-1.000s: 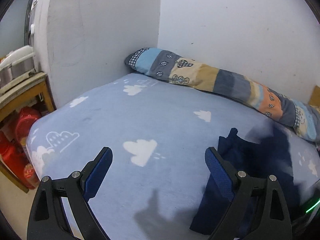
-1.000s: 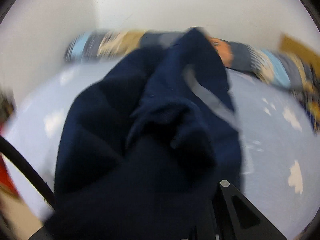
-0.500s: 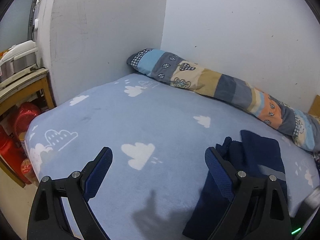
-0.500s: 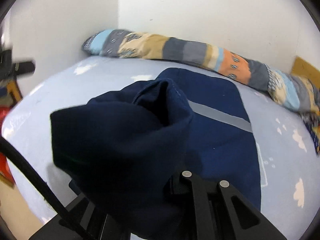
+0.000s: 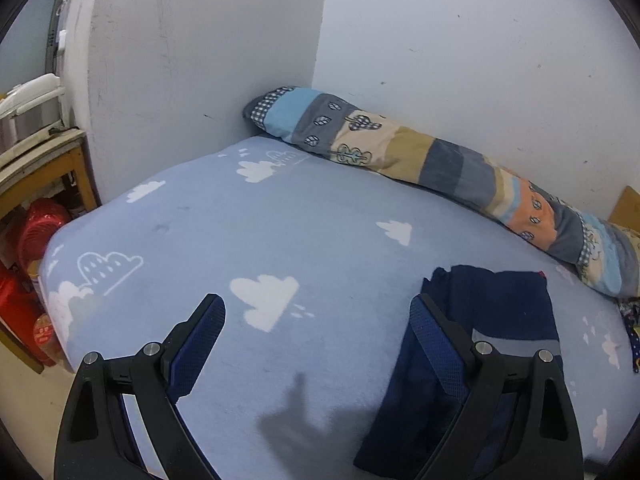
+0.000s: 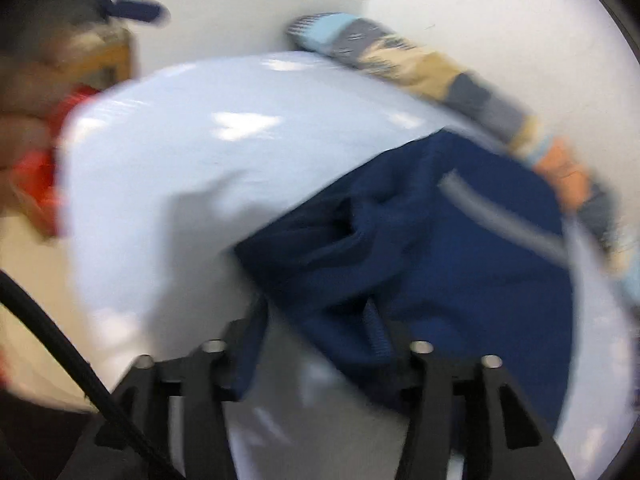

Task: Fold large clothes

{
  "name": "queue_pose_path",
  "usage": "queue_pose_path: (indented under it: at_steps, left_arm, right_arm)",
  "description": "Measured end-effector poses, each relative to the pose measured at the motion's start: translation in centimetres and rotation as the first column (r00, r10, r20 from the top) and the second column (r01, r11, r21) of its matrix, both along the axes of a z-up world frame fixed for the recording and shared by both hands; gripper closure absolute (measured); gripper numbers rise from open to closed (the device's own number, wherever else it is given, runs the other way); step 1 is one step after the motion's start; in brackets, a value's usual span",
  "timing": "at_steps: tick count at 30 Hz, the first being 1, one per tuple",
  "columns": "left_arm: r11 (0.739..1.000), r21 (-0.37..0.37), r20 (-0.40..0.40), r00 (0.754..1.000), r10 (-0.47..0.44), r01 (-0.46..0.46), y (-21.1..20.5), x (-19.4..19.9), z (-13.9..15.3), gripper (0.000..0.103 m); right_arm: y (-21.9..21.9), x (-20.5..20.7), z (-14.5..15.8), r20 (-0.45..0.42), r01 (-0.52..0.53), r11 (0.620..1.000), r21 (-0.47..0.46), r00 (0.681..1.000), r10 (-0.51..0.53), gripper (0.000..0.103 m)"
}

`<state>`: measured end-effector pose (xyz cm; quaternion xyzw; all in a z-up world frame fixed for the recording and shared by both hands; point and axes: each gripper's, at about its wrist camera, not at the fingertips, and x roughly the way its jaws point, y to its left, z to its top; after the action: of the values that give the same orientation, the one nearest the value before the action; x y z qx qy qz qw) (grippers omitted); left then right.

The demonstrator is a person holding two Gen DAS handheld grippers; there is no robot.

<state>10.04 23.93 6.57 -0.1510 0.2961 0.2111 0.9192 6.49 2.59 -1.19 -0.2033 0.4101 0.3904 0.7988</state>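
Observation:
A navy garment (image 5: 500,312) with a grey stripe lies folded on the right side of the cloud-print bed sheet (image 5: 320,220). My left gripper (image 5: 316,308) hovers open over the sheet, nothing between its fingers; its right finger overlaps the garment's left edge in view. The right wrist view is blurred. There my right gripper (image 6: 316,332) has its jaws opening, with the garment (image 6: 440,248) bunched just ahead of the fingertips and its near edge against the right pad (image 6: 376,332). Pale sheet shows between the two fingers.
A long patchwork bolster (image 5: 440,160) runs along the far wall. White walls meet in a corner behind the bed. A wooden shelf (image 5: 40,160) and red containers (image 5: 24,280) stand past the bed's left edge. The sheet's left half is bare.
My right gripper went from shut on the lifted garment to jaws apart, swinging and rolling as it lowered. The garment dropped onto the bed and now lies flatter. The left gripper stayed put.

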Motion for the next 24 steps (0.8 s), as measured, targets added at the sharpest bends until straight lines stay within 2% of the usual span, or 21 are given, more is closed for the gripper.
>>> queue_pose_path:
  at_steps: [3, 5, 7, 10, 11, 13, 15, 17, 18, 20, 22, 24]
  left_arm:
    - [0.998, -0.024, -0.012, 0.999, -0.053, 0.052, -0.5, 0.4, -0.5, 0.01]
    - [0.994, -0.063, -0.014, 0.996, -0.092, 0.091, -1.1, 0.8, -0.9, 0.01]
    - [0.987, -0.089, -0.01, 0.991, -0.133, 0.131, -1.9, 1.3, -1.1, 0.01]
    - [0.978, -0.083, -0.017, 0.981, -0.194, 0.192, -4.0, 2.2, -1.4, 0.01]
    - [0.972, -0.079, -0.022, 0.975, -0.223, 0.22, -4.9, 2.5, -1.5, 0.01]
    - [0.96, -0.079, -0.029, 0.961, -0.273, 0.27, -6.5, 3.0, -2.0, 0.01]
    - [0.937, -0.095, -0.04, 0.94, -0.34, 0.335, -8.4, 3.6, -2.7, 0.01]
    - [0.919, -0.084, -0.066, 0.918, -0.391, 0.385, -10.4, 4.1, -3.3, 0.01]
    - [0.913, -0.069, -0.079, 0.91, -0.407, 0.402, -11.2, 4.3, -3.6, 0.01]
    - [0.898, -0.043, -0.101, 0.892, -0.44, 0.438, -12.7, 4.5, -4.1, 0.01]
    - [0.885, -0.033, -0.123, 0.877, -0.464, 0.464, -13.8, 4.6, -4.7, 0.01]
    - [0.879, -0.031, -0.142, 0.868, -0.476, 0.477, -14.3, 4.8, -5.4, 0.01]
  right_arm:
    - [-5.5, 2.1, 2.5, -0.173, 0.073, 0.979, 0.189, 0.984, -0.04, 0.048]
    - [-10.1, 3.6, 4.4, -0.207, 0.178, 0.945, 0.274, 0.971, -0.123, 0.048]
    - [-14.7, 5.7, 5.9, -0.206, 0.28, 0.916, 0.287, 0.952, -0.226, 0.053]
    - [-19.8, 7.8, 6.4, -0.126, 0.375, 0.9, 0.22, 0.926, -0.355, 0.081]
    - [-20.8, 8.3, 6.0, -0.131, 0.399, 0.892, 0.214, 0.916, -0.378, 0.085]
    - [-22.7, 9.1, 4.4, -0.201, 0.445, 0.868, 0.222, 0.892, -0.406, 0.088]
    - [-22.1, 9.1, 2.6, -0.236, 0.46, 0.865, 0.2, 0.88, -0.413, 0.089]
    - [-20.6, 9.4, 1.3, -0.27, 0.429, 0.883, 0.19, 0.888, -0.373, 0.095]
    - [-19.1, 8.8, 0.5, -0.25, 0.402, 0.899, 0.174, 0.901, -0.355, 0.095]
    - [-15.9, 7.5, -0.7, -0.146, 0.337, 0.936, 0.098, 0.936, -0.321, 0.098]
    - [-14.3, 7.8, -2.3, -0.111, 0.307, 0.951, 0.037, 0.947, -0.301, 0.098]
    - [-13.8, 8.1, -3.2, -0.11, 0.294, 0.955, 0.035, 0.951, -0.288, 0.098]
